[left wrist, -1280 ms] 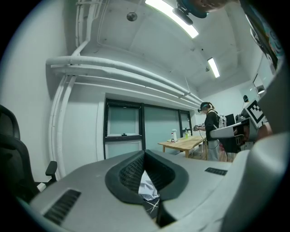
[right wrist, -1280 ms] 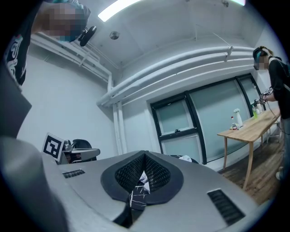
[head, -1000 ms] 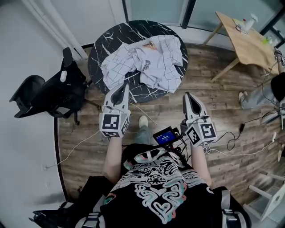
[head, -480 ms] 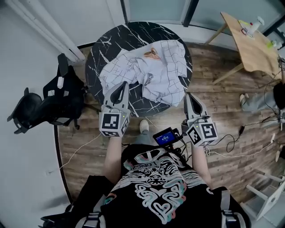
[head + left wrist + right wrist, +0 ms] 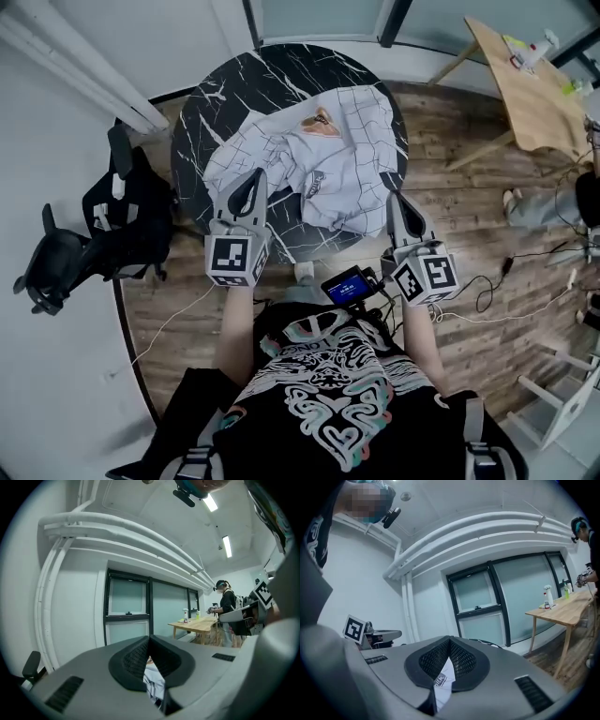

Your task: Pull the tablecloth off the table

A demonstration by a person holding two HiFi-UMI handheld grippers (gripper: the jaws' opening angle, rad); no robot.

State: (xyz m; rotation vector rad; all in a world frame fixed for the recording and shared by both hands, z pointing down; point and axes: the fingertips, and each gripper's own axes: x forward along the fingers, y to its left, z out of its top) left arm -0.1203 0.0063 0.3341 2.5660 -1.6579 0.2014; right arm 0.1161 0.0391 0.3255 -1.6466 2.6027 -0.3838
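Observation:
A crumpled white tablecloth (image 5: pixel 319 159) with a thin grid print lies on the round black marble table (image 5: pixel 225 94), bunched toward its near right side. A small tan patch (image 5: pixel 320 119) shows on its far part. My left gripper (image 5: pixel 251 180) is shut, its tip over the cloth's near left edge. My right gripper (image 5: pixel 393 199) is also shut, its tip just off the cloth's near right edge. In the left gripper view (image 5: pixel 149 639) and the right gripper view (image 5: pixel 450 639) the jaws meet at the tips. A strip of cloth (image 5: pixel 442 684) shows beyond them, not clamped.
A black office chair (image 5: pixel 103 216) stands left of the table. A wooden table (image 5: pixel 530 84) with a spray bottle is at the far right, and another person (image 5: pixel 553 202) stands beside it. Cables (image 5: pixel 487 291) trail over the wooden floor on my right.
Both grippers have moved forward toward the round table, which now sits closer beneath them. Their jaws stayed shut. The cloth lies as before.

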